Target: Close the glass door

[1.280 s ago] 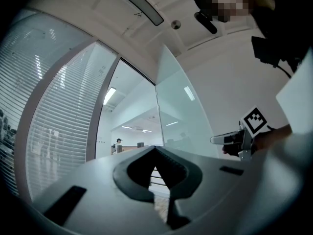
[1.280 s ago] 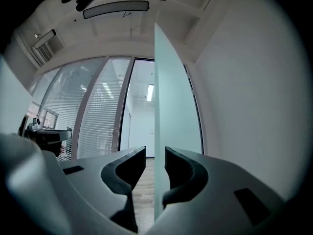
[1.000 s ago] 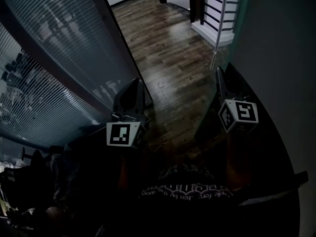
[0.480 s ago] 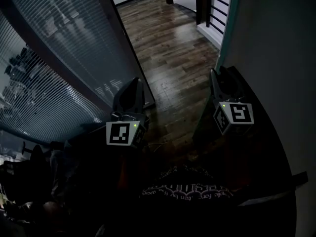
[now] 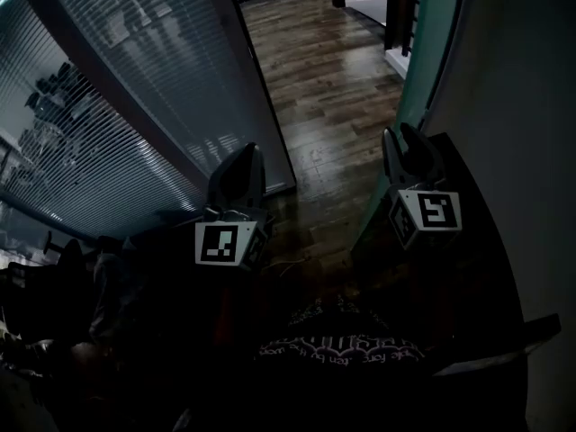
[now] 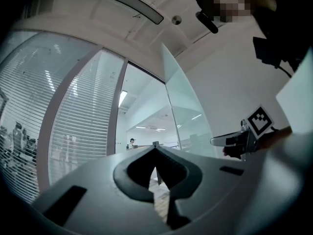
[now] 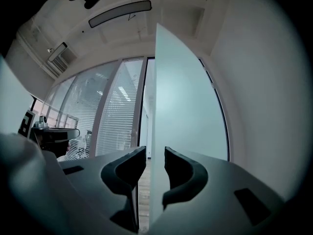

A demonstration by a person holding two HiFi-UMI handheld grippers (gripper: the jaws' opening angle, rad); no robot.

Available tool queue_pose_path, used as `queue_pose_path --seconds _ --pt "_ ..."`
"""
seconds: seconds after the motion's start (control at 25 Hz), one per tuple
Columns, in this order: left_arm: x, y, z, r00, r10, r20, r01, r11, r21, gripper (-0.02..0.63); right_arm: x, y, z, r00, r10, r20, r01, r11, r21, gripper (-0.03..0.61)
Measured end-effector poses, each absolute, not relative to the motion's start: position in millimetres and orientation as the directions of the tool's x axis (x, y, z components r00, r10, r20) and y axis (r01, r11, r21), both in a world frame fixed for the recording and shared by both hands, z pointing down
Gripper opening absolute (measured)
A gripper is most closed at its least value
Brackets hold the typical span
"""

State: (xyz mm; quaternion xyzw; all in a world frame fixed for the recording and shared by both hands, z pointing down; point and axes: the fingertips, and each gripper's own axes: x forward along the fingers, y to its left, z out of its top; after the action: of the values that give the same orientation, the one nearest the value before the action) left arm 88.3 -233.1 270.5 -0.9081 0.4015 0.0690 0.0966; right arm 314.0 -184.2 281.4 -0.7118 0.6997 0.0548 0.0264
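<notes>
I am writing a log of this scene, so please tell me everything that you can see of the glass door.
The glass door is a tall, frameless pane of pale green, frosted-looking glass, upright and partly open beside a white wall. Its free edge stands between the parted jaws of the right gripper.

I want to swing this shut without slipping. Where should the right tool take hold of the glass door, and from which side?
Take the glass door by its free vertical edge, coming straight at that edge, one jaw on each face. The pane is thin and flat, and its edge stands between the right tool's parted jaws.
</notes>
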Motion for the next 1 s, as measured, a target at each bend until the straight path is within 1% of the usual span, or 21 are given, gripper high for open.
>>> queue_pose_path --seconds 0.56,1.0 --pt "79.6 -249.9 275.5 0.595 -0.780 -0.194 -0.804 -0.580 -0.130 0.002 282.3 -225.9 283.3 -0.180 -0.978 -0.102 -0.981 0.171 0.088 0.101" --pt "58.3 -275.7 281.7 0.513 -0.839 -0.182 -0.858 -0.498 -0.125 0.002 262.3 -267.4 284.5 -0.243 -0.963 -0.111 -0.967 0.232 0.105 0.101"
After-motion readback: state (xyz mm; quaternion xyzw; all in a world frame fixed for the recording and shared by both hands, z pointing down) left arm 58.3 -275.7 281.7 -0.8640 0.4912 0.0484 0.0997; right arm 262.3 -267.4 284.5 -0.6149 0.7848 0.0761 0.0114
